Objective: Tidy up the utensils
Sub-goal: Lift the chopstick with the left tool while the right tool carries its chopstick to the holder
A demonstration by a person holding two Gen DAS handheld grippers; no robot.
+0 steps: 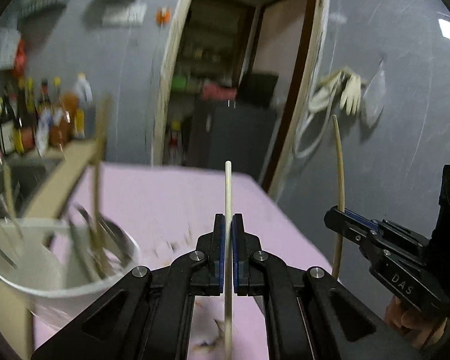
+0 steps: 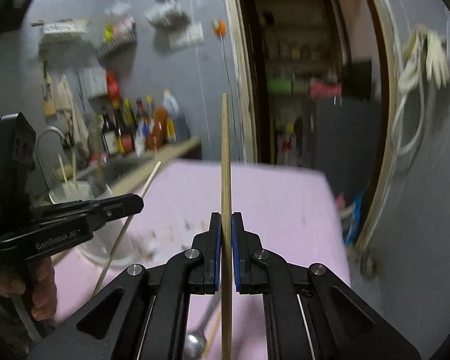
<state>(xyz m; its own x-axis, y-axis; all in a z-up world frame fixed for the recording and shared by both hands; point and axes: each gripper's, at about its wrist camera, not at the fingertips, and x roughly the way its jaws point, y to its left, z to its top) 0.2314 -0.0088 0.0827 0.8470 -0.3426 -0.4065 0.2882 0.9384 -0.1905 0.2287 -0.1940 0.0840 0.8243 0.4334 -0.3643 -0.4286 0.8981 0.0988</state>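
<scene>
My left gripper (image 1: pixel 228 220) is shut on a pale chopstick (image 1: pixel 228 192) that stands upright between its pads above the pink table (image 1: pixel 171 198). My right gripper (image 2: pixel 225 220) is shut on a tan wooden chopstick (image 2: pixel 225 150), also upright. Each view shows the other tool: the right gripper (image 1: pixel 334 217) with its tan chopstick (image 1: pixel 340 162) at the right, the left gripper (image 2: pixel 136 202) with its pale chopstick (image 2: pixel 148 184) at the left. A white utensil holder (image 1: pixel 84 285) with several utensils stands at the table's left. A metal spoon (image 2: pixel 195 343) lies on the table below the right gripper.
Sauce bottles (image 1: pixel 42 117) line a counter behind the holder, beside a sink with a faucet (image 2: pixel 49 135). An open doorway (image 1: pixel 225 75) lies beyond the table's far edge. Gloves and a cord (image 1: pixel 349 93) hang on the grey wall at the right.
</scene>
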